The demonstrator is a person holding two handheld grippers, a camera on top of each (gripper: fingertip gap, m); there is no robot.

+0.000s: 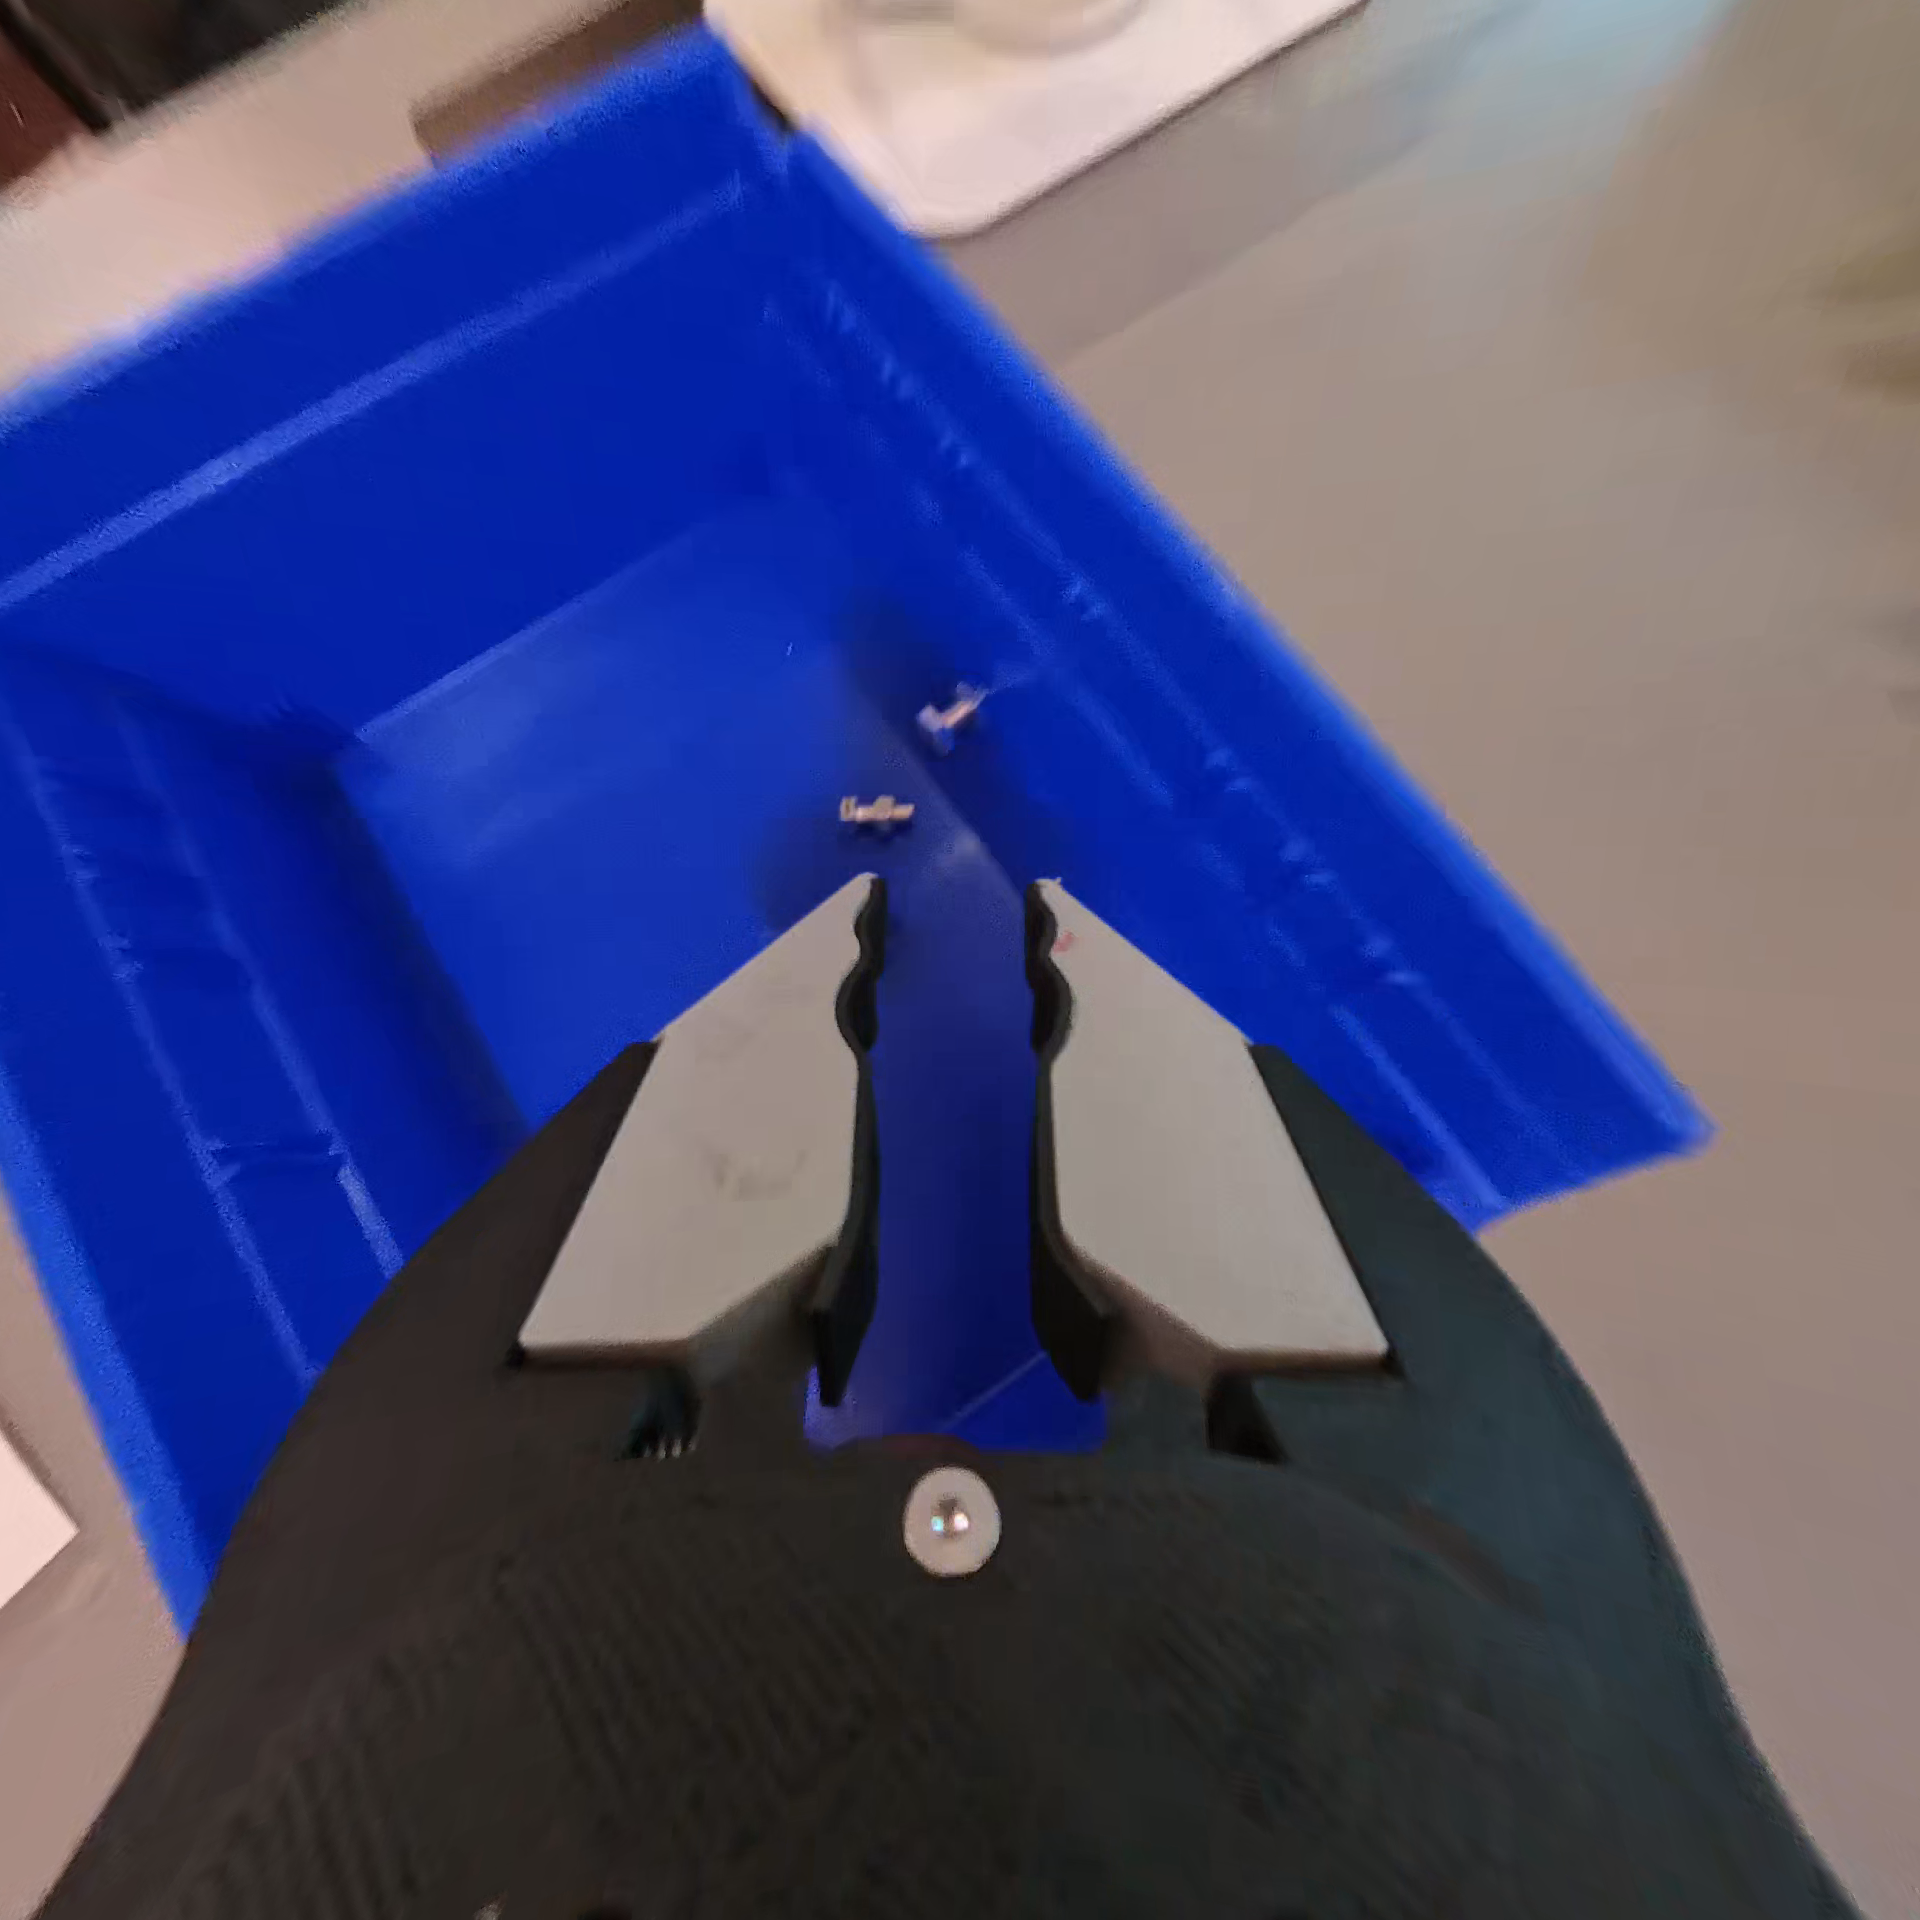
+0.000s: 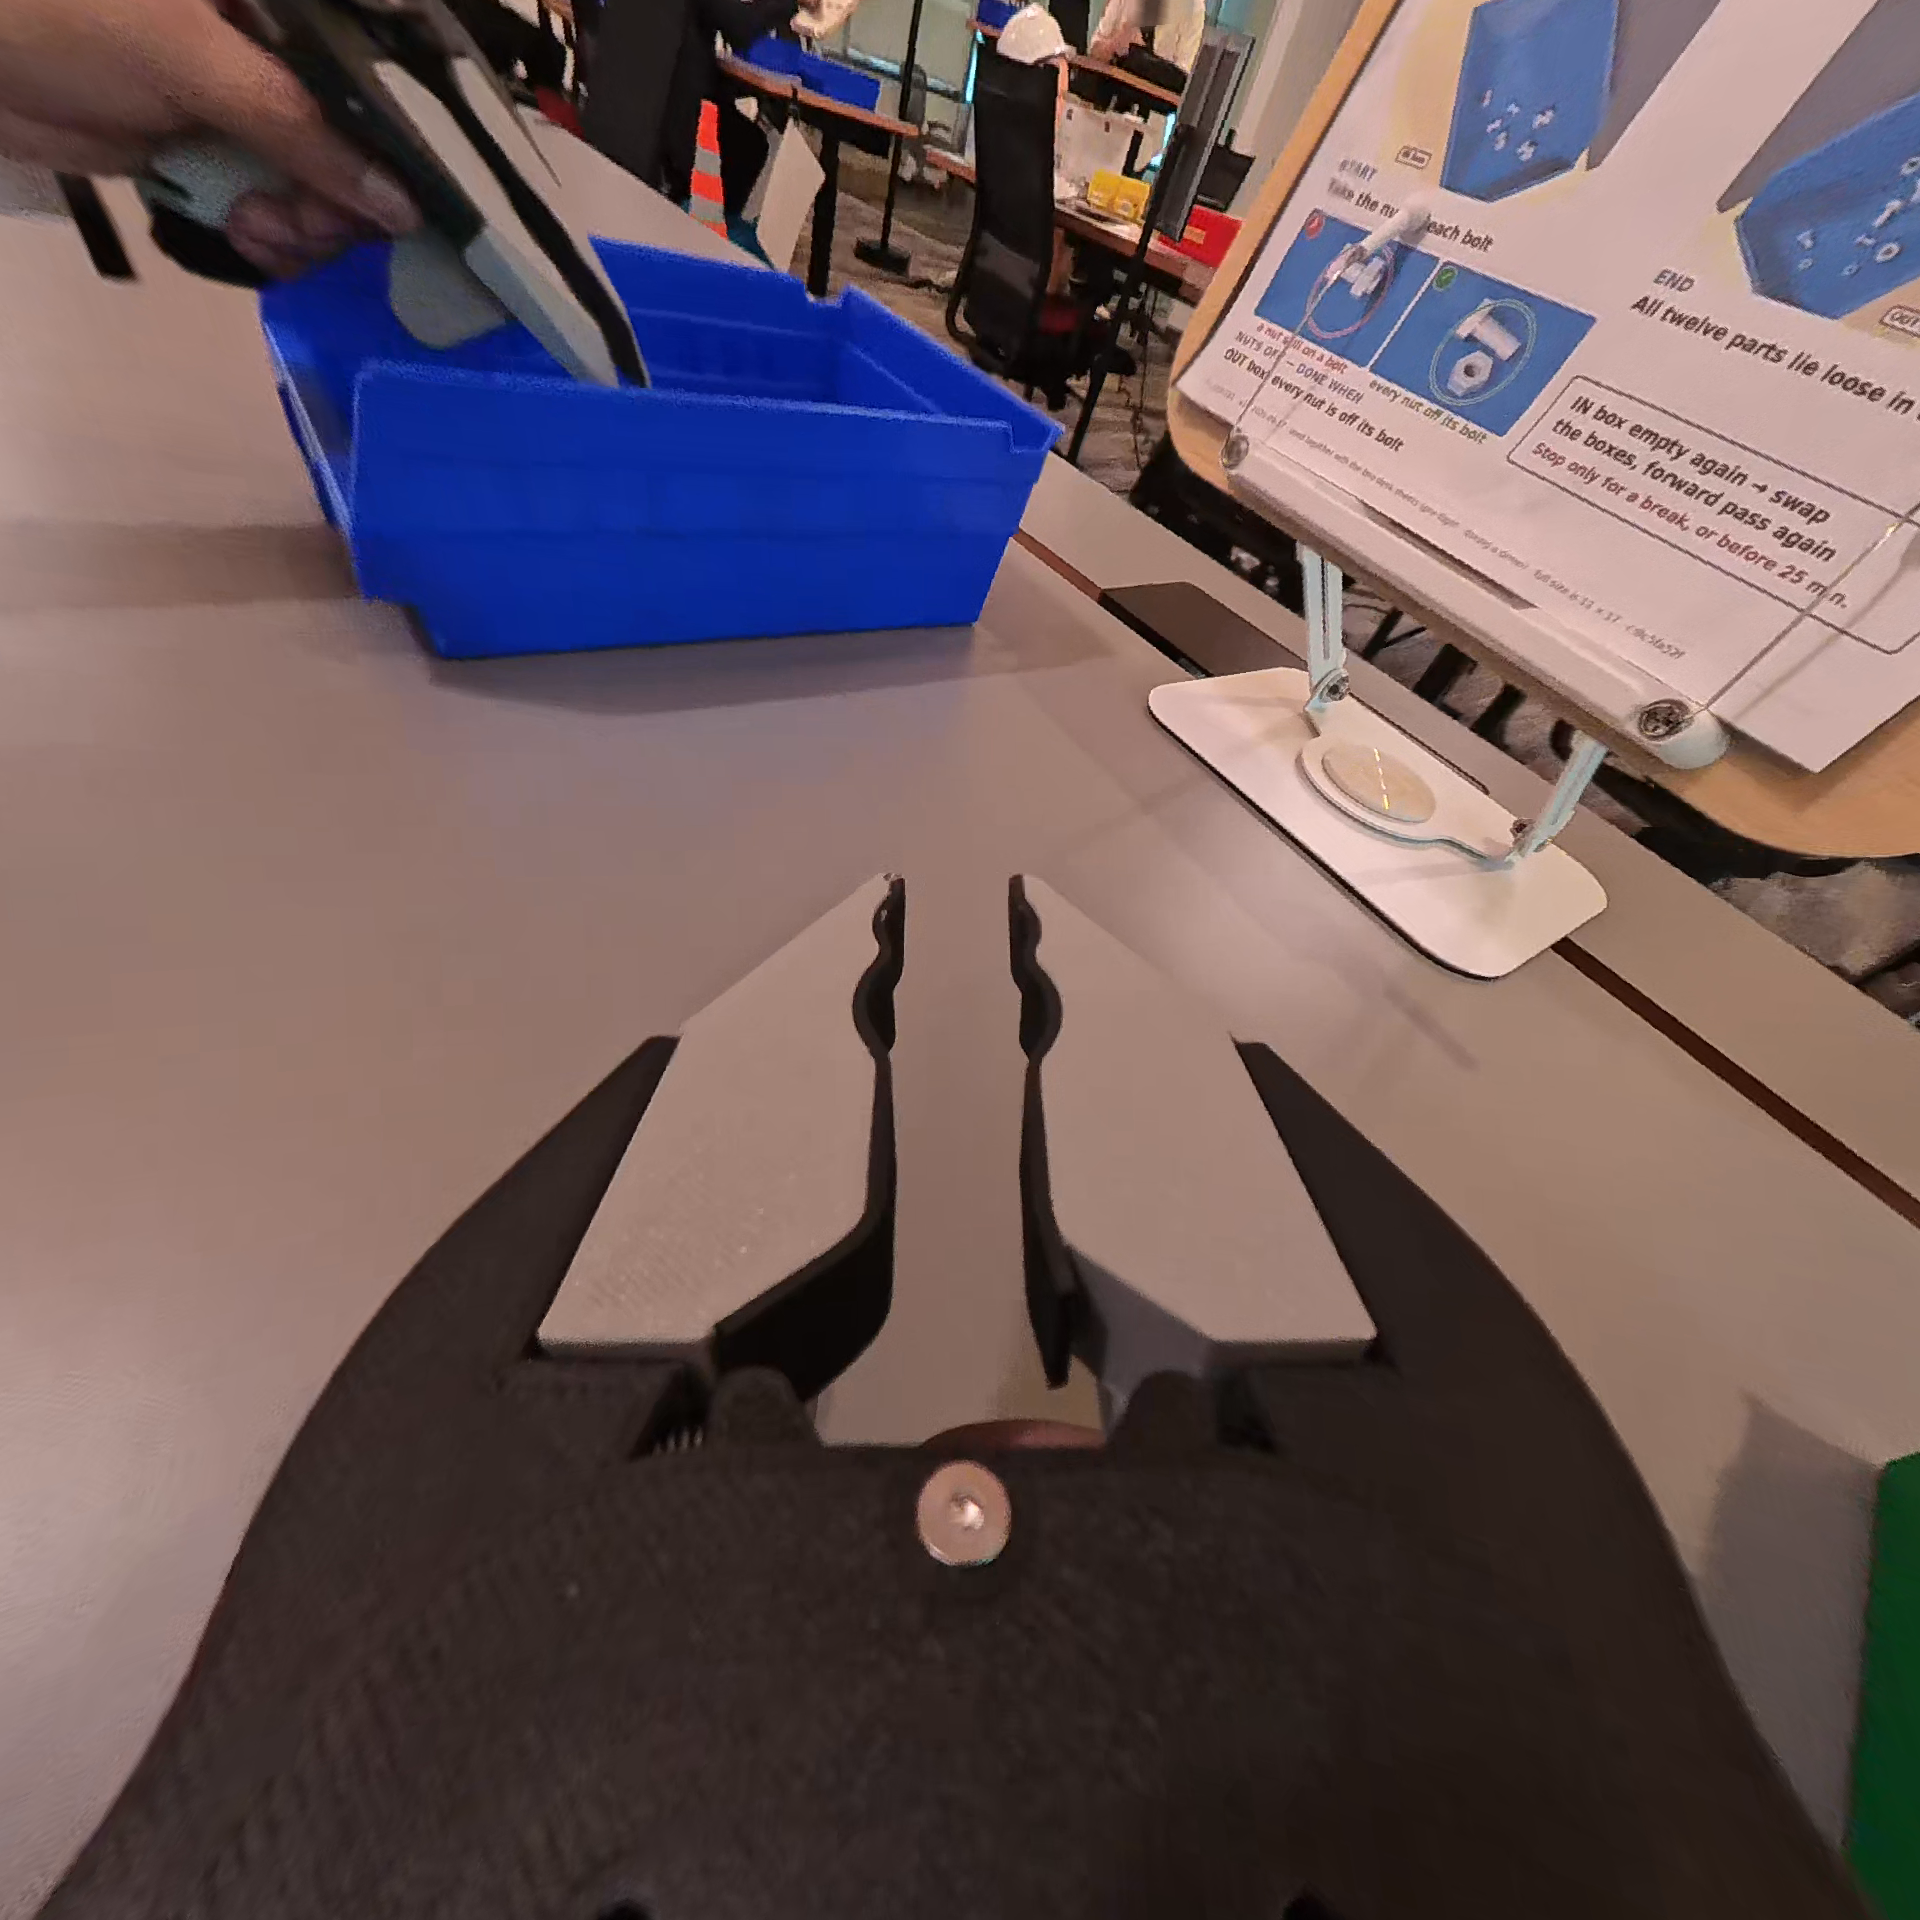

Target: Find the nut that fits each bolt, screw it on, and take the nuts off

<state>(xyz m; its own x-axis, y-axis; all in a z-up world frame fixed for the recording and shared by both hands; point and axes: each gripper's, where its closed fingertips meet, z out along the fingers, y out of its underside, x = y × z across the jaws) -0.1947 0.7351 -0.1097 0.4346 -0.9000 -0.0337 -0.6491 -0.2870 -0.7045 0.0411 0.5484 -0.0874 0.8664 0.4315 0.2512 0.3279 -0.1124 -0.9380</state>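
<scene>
Blue bin point(image 1: 436, 499) surrounds left gripper point(image 1: 953, 894), parted, empty.

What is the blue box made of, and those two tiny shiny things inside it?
The blue box looks like hard moulded plastic: one even colour, smooth glossy walls with ribs. The two small pieces on its floor look like bare metal, silvery and glinting, though they are too blurred to be sure.

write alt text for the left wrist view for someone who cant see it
The open, empty left gripper points down into a blue bin, just short of two small metal fasteners lying on its floor by the right wall. Grey table surrounds the bin; the image is motion-blurred.
</scene>
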